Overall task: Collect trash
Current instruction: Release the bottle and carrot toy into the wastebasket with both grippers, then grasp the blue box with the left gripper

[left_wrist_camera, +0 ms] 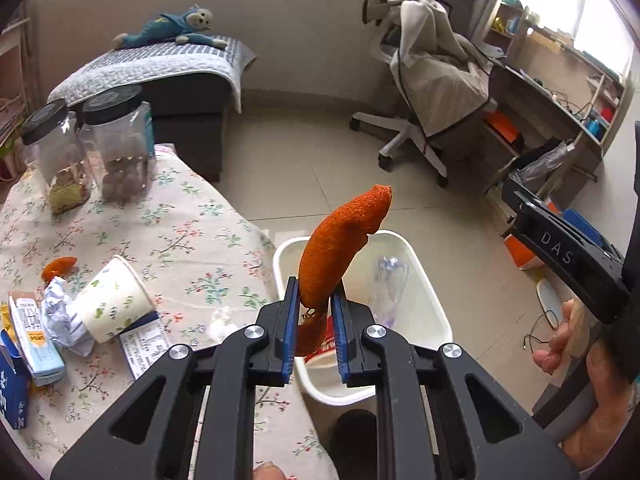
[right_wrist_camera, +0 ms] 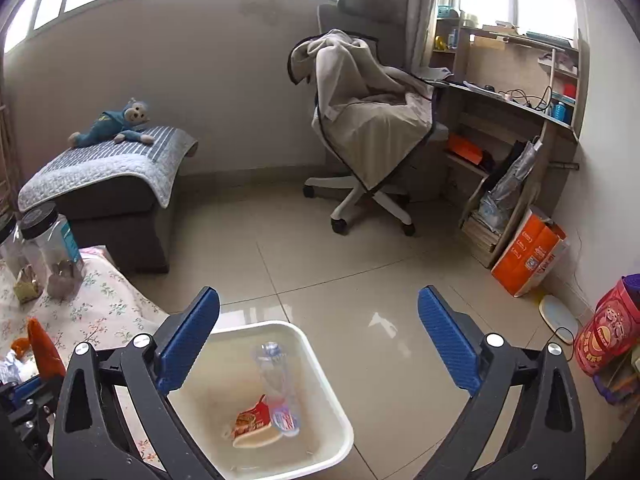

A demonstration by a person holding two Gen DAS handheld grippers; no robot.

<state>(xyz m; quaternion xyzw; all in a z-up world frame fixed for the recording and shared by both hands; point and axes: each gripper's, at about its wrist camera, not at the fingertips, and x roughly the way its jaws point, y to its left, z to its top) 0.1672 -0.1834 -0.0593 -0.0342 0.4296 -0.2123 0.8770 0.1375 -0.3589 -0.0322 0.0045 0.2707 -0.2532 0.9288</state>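
My left gripper (left_wrist_camera: 314, 292) is shut on a long piece of orange peel (left_wrist_camera: 342, 244) and holds it above the near edge of the white bin (left_wrist_camera: 434, 304) that stands on the floor beside the table. The bin also shows in the right wrist view (right_wrist_camera: 316, 354), with a clear plastic bottle (right_wrist_camera: 278, 384) and a red snack wrapper (right_wrist_camera: 252, 420) inside. My right gripper (right_wrist_camera: 318, 332) is open and empty above the bin. On the floral tablecloth (left_wrist_camera: 192, 240) lie a paper cup (left_wrist_camera: 114, 300), crumpled paper (left_wrist_camera: 60, 316), another peel piece (left_wrist_camera: 58, 268) and small cartons (left_wrist_camera: 34, 344).
Two black-lidded plastic jars (left_wrist_camera: 116, 144) stand at the table's far end. A grey ottoman with a plush monkey (left_wrist_camera: 172, 28) sits beyond. An office chair (right_wrist_camera: 368, 128) draped with a blanket, a desk (right_wrist_camera: 516, 96) and an orange bag (right_wrist_camera: 530, 256) stand across the tiled floor.
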